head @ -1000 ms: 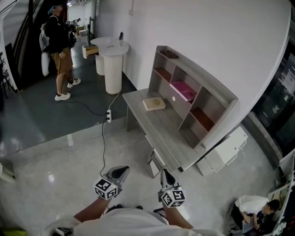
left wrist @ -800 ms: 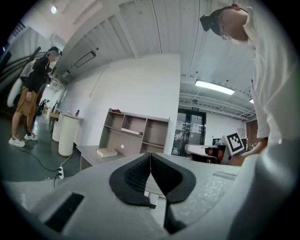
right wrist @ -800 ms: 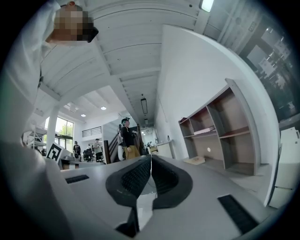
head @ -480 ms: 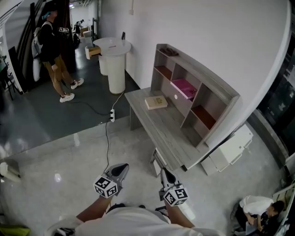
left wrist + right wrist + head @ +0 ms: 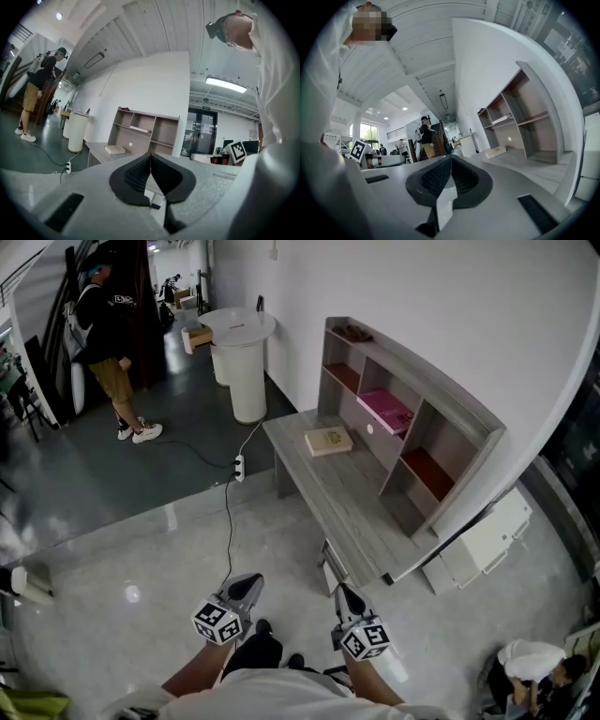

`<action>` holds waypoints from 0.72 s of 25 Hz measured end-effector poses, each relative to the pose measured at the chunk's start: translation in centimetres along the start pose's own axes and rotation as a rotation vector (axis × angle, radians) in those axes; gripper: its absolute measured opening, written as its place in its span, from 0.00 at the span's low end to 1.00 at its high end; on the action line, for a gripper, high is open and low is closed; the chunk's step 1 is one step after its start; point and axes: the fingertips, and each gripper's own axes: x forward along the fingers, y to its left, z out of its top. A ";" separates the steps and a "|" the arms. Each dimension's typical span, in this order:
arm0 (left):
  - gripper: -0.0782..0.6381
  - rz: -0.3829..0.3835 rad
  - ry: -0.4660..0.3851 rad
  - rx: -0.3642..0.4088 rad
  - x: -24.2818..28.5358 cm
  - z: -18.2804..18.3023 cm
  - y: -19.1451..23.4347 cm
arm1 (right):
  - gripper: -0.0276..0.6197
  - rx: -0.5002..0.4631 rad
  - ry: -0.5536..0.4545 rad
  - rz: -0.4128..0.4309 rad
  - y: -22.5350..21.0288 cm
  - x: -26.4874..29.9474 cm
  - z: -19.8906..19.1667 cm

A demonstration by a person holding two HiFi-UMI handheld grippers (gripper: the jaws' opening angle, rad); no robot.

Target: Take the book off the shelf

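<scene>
A pink book (image 5: 387,410) lies flat in a middle compartment of the grey shelf unit (image 5: 469,413) standing on the desk (image 5: 352,498). A tan book (image 5: 328,440) lies on the desk's far end. Both grippers hang low, well short of the desk, over the floor. My left gripper (image 5: 247,584) is shut with nothing in it, and so is my right gripper (image 5: 345,593). In the left gripper view the shut jaws (image 5: 150,157) point toward the distant shelf unit (image 5: 143,131). In the right gripper view the gripper (image 5: 450,159) is shut, with the shelf unit (image 5: 520,112) at the right.
A white round pedestal table (image 5: 242,352) stands beyond the desk. A power strip (image 5: 239,466) with its cable lies on the floor by the desk's corner. A person (image 5: 108,324) stands at far left. White cabinets (image 5: 487,540) sit right of the desk; another person (image 5: 530,667) crouches at bottom right.
The head view has shifted, so the desk and shelf sit slightly further right and larger. Both grippers stay shut and low. A dark shoe now shows between my arms.
</scene>
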 end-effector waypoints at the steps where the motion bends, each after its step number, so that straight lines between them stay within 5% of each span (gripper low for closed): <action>1: 0.13 0.002 0.001 -0.008 0.3 -0.3 0.4 | 0.07 0.000 0.006 -0.001 -0.4 0.4 -0.3; 18: 0.13 -0.029 -0.063 -0.058 11.7 4.6 14.3 | 0.07 -0.039 0.006 -0.036 -5.9 17.8 3.9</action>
